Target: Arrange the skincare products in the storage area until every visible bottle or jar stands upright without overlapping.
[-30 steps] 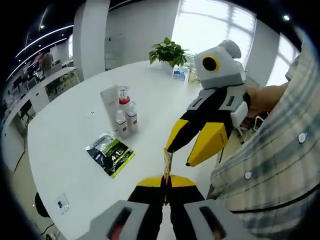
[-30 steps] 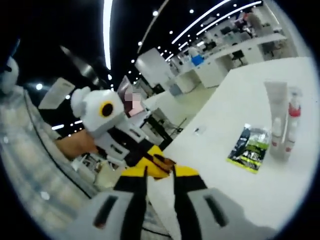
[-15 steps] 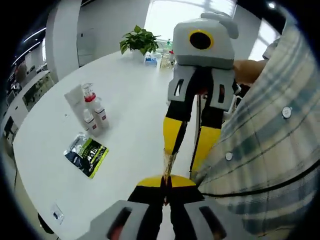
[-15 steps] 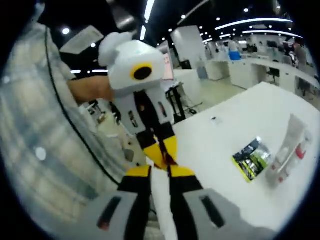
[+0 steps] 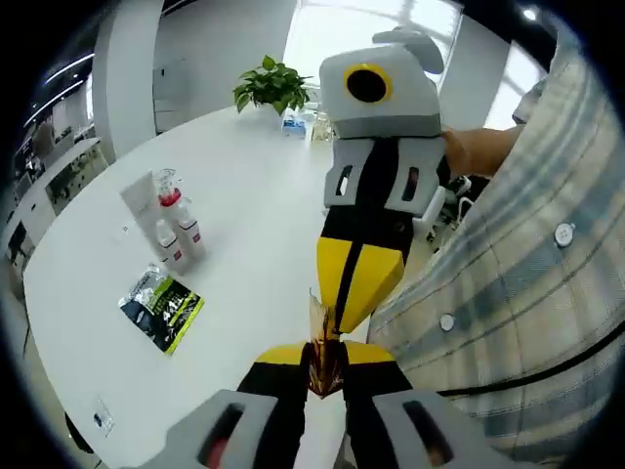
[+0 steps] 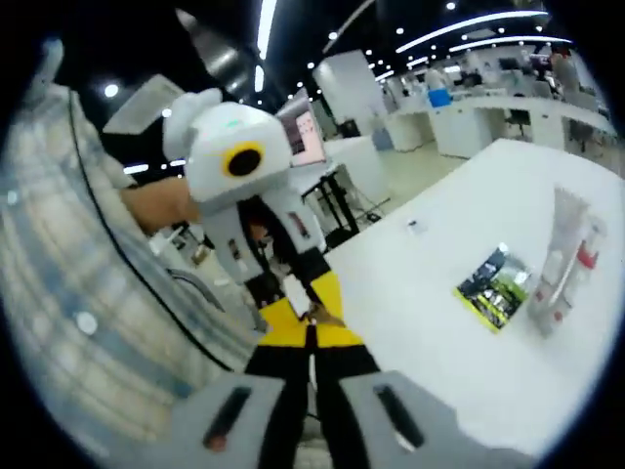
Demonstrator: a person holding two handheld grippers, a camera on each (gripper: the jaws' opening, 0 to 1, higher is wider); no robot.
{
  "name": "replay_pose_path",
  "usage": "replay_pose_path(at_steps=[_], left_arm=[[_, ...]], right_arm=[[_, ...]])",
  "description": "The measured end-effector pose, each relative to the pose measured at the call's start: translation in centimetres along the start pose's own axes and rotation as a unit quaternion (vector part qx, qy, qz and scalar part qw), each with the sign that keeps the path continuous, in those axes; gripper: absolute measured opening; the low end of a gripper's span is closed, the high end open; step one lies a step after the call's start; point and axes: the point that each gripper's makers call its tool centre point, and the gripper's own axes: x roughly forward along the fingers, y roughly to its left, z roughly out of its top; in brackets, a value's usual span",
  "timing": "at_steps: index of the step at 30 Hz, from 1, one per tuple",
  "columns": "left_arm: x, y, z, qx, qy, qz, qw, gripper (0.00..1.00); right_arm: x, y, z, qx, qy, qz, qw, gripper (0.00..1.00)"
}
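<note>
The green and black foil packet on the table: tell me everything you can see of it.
The foil packet is a flat, shiny pouch lying face up on the white table, with silver edges and a black and lime-green printed front; the print is too small to read. It looks sealed and a little crinkled. It lies apart from the cluster of skincare bottles, which stand just beyond it, and in the right gripper view it sits left of them. Nothing touches it but the table, and neither gripper is near it.

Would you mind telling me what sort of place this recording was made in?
Probably an open-plan office or lab. A large white table holds a potted plant, rows of white desks stand under ceiling strip lights, and a big window lies behind.
</note>
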Motion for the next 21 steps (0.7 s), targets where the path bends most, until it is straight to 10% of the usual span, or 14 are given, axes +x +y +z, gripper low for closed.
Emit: replay_pose_path(at_steps=[8, 11, 14, 17, 19, 21], left_arm=[[-1.0, 1.9, 0.7, -0.152, -0.083, 0.006, 0.9849, 0.42], [-1.0, 3.5, 0.3, -0.246, -0.109, 0.025, 0.9628, 0.49], [-1.3, 2.5, 2.1, -0.305, -0.177, -0.036, 0.9349, 0.47], [-1.7, 2.0, 3.7, -0.341, -0.228, -0.074, 0.9089, 0.25], [-2.3, 2.0, 5.2, -0.384, -0.278, -0.103, 0.8743, 0.18], [-2.8, 2.9, 5.5, -0.403, -0.307, -0.101, 0.8562, 0.10]], right_arm=[[-1.1, -1.3, -0.1, 0.025, -0.017, -0.017, 0.9994, 0.00], [-1.8, -1.5, 1.1, 0.052, -0.053, -0.013, 0.9971, 0.00], [-2.5, -1.9, 2.0, 0.080, -0.084, -0.010, 0.9932, 0.00], [-2.8, -2.2, 2.4, 0.097, -0.101, -0.007, 0.9900, 0.00], [-3.4, -2.8, 3.3, 0.120, -0.136, -0.012, 0.9833, 0.00], [-3.8, -3.2, 3.7, 0.139, -0.153, -0.011, 0.9782, 0.00]])
